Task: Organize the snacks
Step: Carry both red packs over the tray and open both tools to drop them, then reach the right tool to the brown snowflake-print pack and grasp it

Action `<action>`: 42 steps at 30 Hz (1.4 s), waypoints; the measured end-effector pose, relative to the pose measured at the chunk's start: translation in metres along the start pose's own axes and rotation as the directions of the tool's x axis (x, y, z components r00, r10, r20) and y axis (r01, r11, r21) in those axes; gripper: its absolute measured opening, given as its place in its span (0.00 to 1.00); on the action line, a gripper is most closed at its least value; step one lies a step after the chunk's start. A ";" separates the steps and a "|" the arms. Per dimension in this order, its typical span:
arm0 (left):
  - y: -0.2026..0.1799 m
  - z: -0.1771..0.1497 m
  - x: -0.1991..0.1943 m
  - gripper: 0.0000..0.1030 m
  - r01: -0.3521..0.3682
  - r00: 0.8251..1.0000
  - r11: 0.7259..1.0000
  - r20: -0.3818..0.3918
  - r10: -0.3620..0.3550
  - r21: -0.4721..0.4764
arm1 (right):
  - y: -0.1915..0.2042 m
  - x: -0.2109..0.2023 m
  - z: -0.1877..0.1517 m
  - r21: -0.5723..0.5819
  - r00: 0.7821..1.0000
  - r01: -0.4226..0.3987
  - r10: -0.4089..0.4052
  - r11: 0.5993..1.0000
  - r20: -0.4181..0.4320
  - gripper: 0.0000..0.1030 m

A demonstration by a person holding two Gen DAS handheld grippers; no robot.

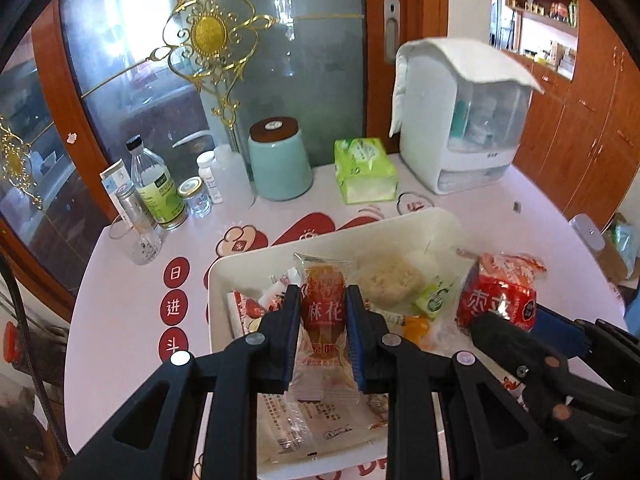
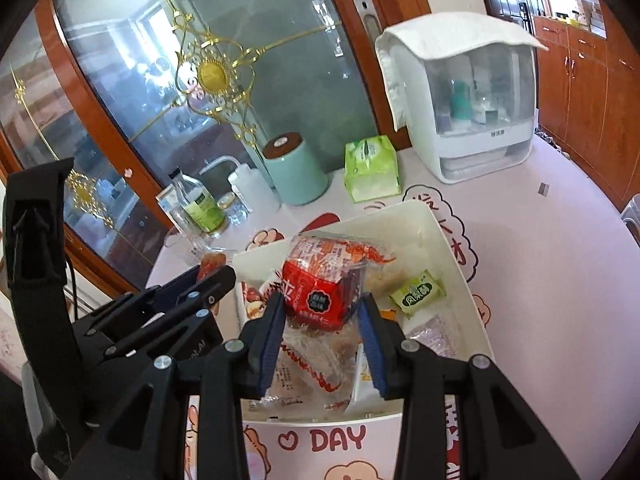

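Note:
My left gripper (image 1: 323,304) is shut on an orange twisted-dough snack packet (image 1: 323,312), held above the white tray (image 1: 360,228). My right gripper (image 2: 322,308) is shut on a red and clear snack bag (image 2: 320,280), also over the white tray (image 2: 444,236). In the left wrist view that red bag (image 1: 496,296) and the right gripper (image 1: 532,328) show at the right. The left gripper (image 2: 204,292) shows at the left of the right wrist view. In the tray lie a pale round cake in clear wrap (image 1: 390,280), a small green packet (image 2: 418,293) and other wrapped snacks.
At the table's back stand a mint canister (image 1: 279,160), a green tissue pack (image 1: 365,170), bottles and jars (image 1: 154,184), a drinking glass (image 1: 138,240) and a white cloth-topped storage box (image 1: 460,120). Glass cabinet doors rise behind. The pink printed tablecloth (image 2: 540,264) spreads to the right.

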State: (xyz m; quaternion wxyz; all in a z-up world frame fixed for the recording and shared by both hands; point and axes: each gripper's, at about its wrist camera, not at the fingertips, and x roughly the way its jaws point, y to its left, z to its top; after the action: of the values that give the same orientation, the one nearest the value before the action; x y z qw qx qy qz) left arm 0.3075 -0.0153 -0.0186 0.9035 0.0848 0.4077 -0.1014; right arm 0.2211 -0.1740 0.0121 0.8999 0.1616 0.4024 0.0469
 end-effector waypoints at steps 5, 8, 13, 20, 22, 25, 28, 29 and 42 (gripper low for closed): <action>0.012 -0.008 0.012 0.74 -0.046 0.999 0.998 -0.023 0.045 -0.033 | 0.000 0.025 -0.010 -0.038 0.995 0.036 -0.039 0.999 -0.087 0.39; 0.020 -0.012 0.009 0.84 -0.052 0.999 0.997 -0.005 0.052 -0.064 | -0.006 0.031 -0.018 -0.028 0.993 0.033 -0.036 0.999 -0.116 0.42; 0.024 -0.020 0.005 0.85 -0.052 0.998 0.996 -0.026 0.050 -0.074 | -0.013 0.029 -0.030 0.006 0.992 0.006 -0.005 1.000 -0.128 0.46; 0.016 -0.034 -0.007 0.85 -0.049 0.999 0.997 -0.025 0.047 -0.067 | -0.016 0.014 -0.042 0.018 0.993 -0.017 0.019 1.000 -0.113 0.46; 0.013 -0.039 -0.014 0.85 -0.044 0.999 0.997 -0.019 0.043 -0.071 | -0.017 0.009 -0.045 0.023 0.994 -0.022 0.024 0.999 -0.109 0.46; 0.010 -0.044 -0.024 0.85 -0.037 0.999 0.996 -0.008 0.036 -0.082 | -0.022 -0.001 -0.051 0.033 0.994 -0.032 0.035 0.999 -0.099 0.46; 0.007 -0.053 -0.035 0.85 -0.023 1.000 0.995 -0.002 0.023 -0.102 | -0.026 -0.011 -0.057 0.040 0.995 -0.027 0.031 0.999 -0.091 0.46; 0.007 -0.055 -0.038 0.85 -0.020 1.000 0.994 -0.001 0.020 -0.107 | -0.028 -0.014 -0.059 0.045 0.995 -0.026 0.030 0.999 -0.090 0.46; -0.021 -0.098 -0.080 0.86 0.011 0.999 0.992 0.033 -0.007 -0.128 | -0.051 -0.059 -0.099 0.054 0.999 0.018 -0.016 0.998 -0.047 0.46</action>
State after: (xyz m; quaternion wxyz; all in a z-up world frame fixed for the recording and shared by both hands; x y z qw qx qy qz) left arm 0.1799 -0.0034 -0.0238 0.9131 0.0233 0.3992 -0.0804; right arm 0.1064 -0.2099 -0.0245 0.8859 0.1815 0.4257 0.0321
